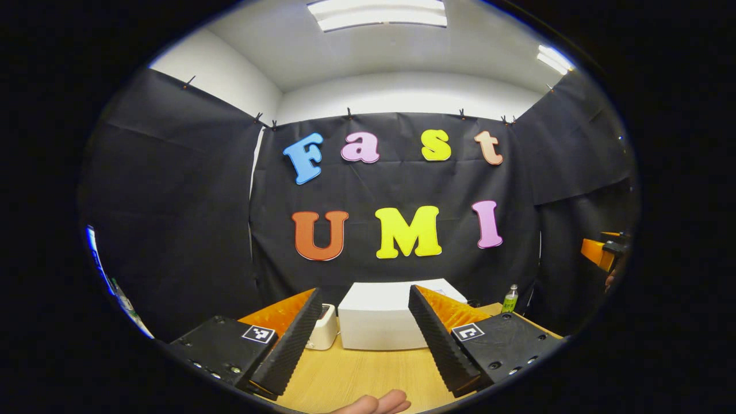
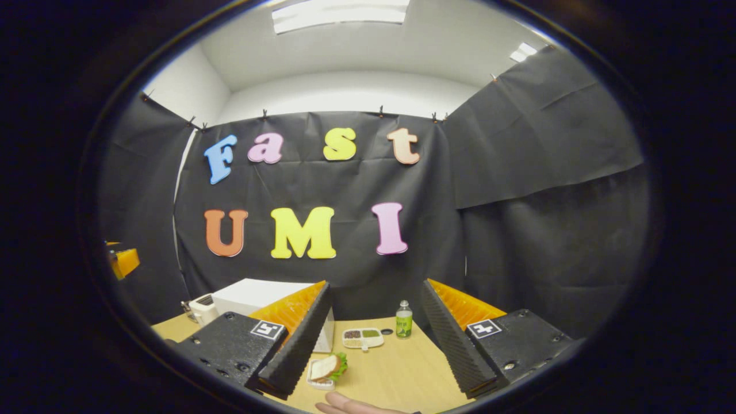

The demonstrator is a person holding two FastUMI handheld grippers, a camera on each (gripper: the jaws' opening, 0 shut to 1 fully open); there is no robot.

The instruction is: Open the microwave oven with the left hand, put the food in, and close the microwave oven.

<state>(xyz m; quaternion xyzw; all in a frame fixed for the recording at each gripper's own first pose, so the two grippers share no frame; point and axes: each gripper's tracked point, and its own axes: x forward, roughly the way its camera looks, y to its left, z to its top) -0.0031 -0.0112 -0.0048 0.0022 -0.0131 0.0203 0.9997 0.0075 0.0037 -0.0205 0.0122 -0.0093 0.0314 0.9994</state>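
In the left gripper view, the left gripper (image 1: 361,345) hung above the wooden table (image 1: 368,374) with its jaws spread wide and nothing between them. A fingertip (image 1: 379,403) showed at the bottom edge. Straight ahead, framed between the fingers, stood the white microwave (image 1: 379,322), door closed; a small white appliance (image 1: 323,328) sat just beside it on the left, and a green bottle (image 1: 509,299) stood farther back to the right.

In the right gripper view, the right gripper (image 2: 374,345) was likewise released and empty — jaws apart over the table. Near its left finger lay the food, a sandwich (image 2: 326,367) in a small tray (image 2: 317,382). Beyond it sat a divided dish (image 2: 362,337), with the bottle (image 2: 403,320) just beside it, and the microwave (image 2: 253,294) at the left.
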